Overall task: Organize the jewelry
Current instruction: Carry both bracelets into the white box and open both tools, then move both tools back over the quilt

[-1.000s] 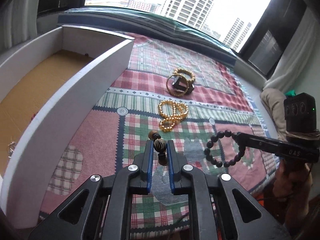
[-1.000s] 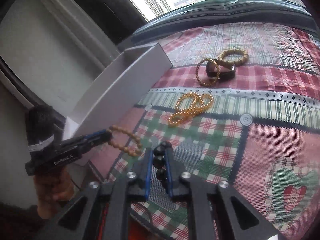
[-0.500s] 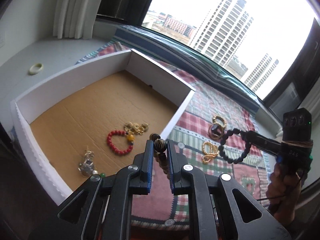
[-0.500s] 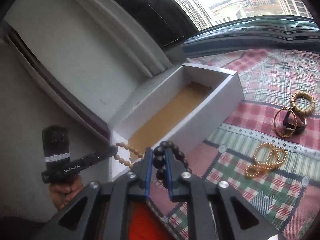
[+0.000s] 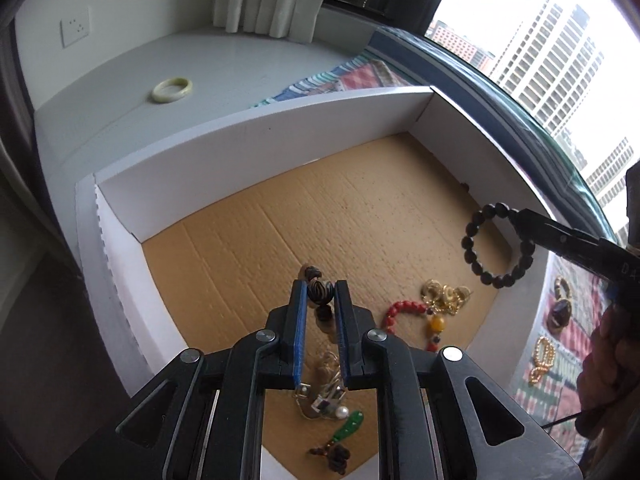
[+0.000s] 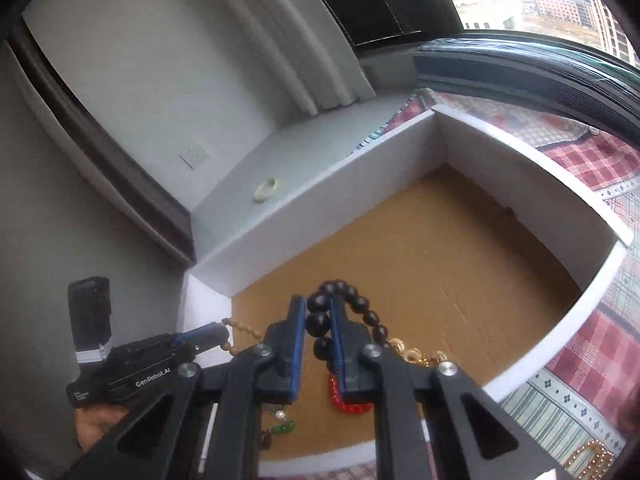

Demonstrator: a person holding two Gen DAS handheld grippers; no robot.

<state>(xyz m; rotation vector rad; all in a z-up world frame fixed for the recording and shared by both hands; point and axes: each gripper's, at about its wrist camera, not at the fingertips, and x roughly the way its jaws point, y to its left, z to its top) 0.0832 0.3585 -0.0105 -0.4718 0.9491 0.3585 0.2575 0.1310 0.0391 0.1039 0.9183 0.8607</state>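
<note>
Both grippers had swung from cloth to above the box point(image 5: 256, 136). Left gripper point(image 5: 320, 304) pinched a brown bracelet point(image 5: 320, 294); right gripper point(image 6: 319, 322) pinched a black bracelet point(image 6: 320, 320). Step: deposit. Next: spread fingers, dropping each onto cardboard below, beside the red bracelet point(image 5: 400, 310).

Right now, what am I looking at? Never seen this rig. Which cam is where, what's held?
There is no robot arm: a person holds a two-finger gripper in each hand, and each gripper has a fisheye camera looking along its fingers.

The left wrist view shows the left gripper shut on a brown bead bracelet, over an open white box with a cardboard floor. The right gripper enters from the side, holding a black bead bracelet.

The right wrist view shows that same gripper up close.

In the box lie a red bead bracelet, gold pieces and a green pendant. A pale bangle sits on the sill behind.
</note>
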